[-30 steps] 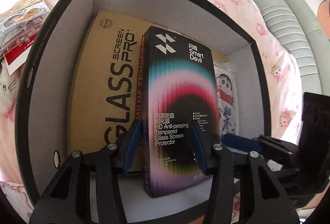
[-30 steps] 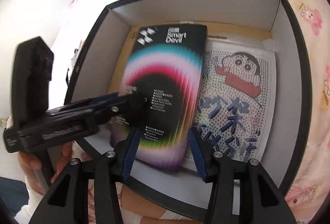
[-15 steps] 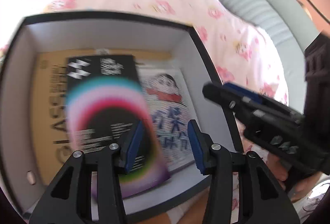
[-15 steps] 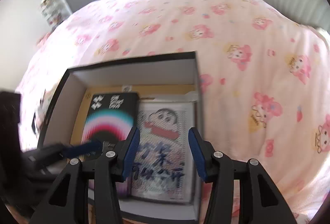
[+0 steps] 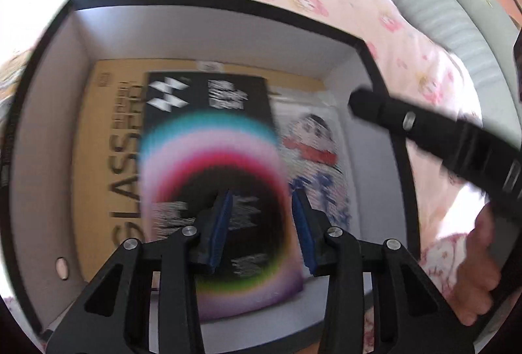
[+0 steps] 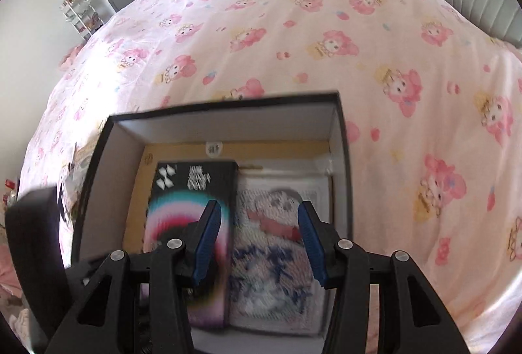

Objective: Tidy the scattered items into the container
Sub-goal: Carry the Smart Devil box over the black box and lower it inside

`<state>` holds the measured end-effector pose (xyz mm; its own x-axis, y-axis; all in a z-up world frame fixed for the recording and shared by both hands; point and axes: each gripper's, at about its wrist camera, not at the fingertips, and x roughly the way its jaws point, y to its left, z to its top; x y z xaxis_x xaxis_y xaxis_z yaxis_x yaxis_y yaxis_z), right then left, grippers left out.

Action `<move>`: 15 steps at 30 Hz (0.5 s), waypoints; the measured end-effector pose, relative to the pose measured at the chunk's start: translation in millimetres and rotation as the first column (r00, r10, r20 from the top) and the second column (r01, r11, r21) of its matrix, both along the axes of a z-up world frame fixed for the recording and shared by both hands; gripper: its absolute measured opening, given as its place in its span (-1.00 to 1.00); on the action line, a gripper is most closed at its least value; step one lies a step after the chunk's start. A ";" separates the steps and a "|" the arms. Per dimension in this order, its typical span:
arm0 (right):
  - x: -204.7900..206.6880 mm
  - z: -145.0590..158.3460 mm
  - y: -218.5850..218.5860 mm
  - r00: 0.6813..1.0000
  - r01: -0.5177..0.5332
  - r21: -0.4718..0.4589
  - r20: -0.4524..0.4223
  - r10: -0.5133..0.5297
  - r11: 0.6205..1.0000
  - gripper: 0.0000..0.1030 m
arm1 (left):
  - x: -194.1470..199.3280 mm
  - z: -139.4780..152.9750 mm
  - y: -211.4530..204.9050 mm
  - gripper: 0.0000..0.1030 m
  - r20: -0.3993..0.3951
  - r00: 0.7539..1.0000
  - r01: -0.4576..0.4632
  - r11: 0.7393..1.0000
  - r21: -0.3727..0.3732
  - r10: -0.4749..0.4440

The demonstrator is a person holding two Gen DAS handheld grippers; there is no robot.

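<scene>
Pink cartoon bedspread [image 6: 326, 37] carries the black box [image 6: 341, 132], where the rainbow-printed package [image 5: 215, 178] now lies released atop the brown one; left gripper [image 5: 261, 223] has lifted clear, jaws closing on nothing, right gripper [image 6: 257, 240] jaws apart, empty

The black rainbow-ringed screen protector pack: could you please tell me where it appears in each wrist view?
Left wrist: the black rainbow-ringed pack lies centre frame in the box, on the brown GLASS pack.
Right wrist: it lies lower left, inside the box.
Shared landmark: the cartoon bead sheet lies directly to its right in both.
</scene>
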<state>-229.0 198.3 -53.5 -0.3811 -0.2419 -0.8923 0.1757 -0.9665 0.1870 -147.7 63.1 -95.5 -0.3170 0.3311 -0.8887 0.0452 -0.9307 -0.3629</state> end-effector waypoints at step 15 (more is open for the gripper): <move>20.2 -49.9 -32.7 0.986 -0.120 0.000 0.112 0.119 0.993 -0.11 | 50.9 -3.3 -81.2 -0.22 0.008 0.986 -0.166 0.983 -0.072 0.167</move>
<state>-208.8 165.6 -103.4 -0.2475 -0.2738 -0.9294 0.2686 -0.9410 0.2056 -96.9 -18.1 -98.8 -0.3501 0.2109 -0.9127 0.2063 -0.9330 -0.2948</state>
